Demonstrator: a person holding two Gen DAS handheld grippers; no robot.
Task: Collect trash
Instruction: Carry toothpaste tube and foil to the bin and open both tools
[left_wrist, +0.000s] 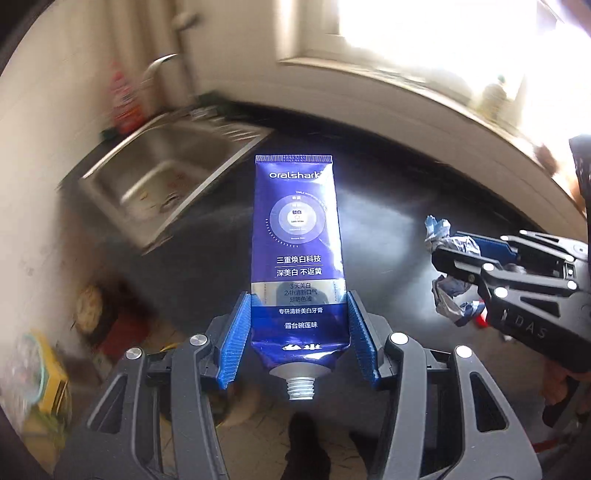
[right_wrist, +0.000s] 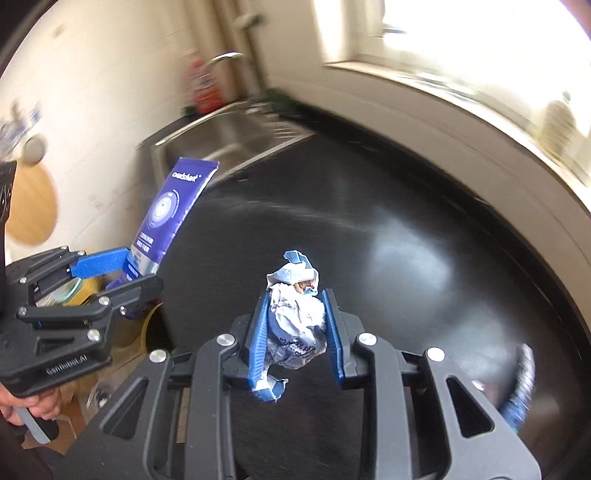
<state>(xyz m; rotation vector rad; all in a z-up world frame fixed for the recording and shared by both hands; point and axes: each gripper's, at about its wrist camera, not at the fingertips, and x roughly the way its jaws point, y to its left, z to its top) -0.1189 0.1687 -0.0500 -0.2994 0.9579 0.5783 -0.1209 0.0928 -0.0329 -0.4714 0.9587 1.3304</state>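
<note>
My left gripper (left_wrist: 298, 314) is shut on a blue capless toothpaste tube (left_wrist: 295, 240), crimped end pointing forward, held in the air above the black countertop (left_wrist: 388, 221). The tube (right_wrist: 166, 218) and left gripper (right_wrist: 125, 273) also show at the left of the right wrist view. My right gripper (right_wrist: 295, 314) is shut on a crumpled blue-and-white wrapper (right_wrist: 295, 314), held above the counter. In the left wrist view the right gripper (left_wrist: 454, 266) and its wrapper (left_wrist: 448, 295) are at the right.
A steel sink (left_wrist: 166, 170) with a tap (left_wrist: 159, 64) and a red bottle (left_wrist: 123, 99) lies at the far left of the counter. A window sill (right_wrist: 461, 96) runs along the back. Cluttered floor with a yellow item (left_wrist: 51, 380) lies below left. A blurred blue object (right_wrist: 521, 387) lies on the counter, right.
</note>
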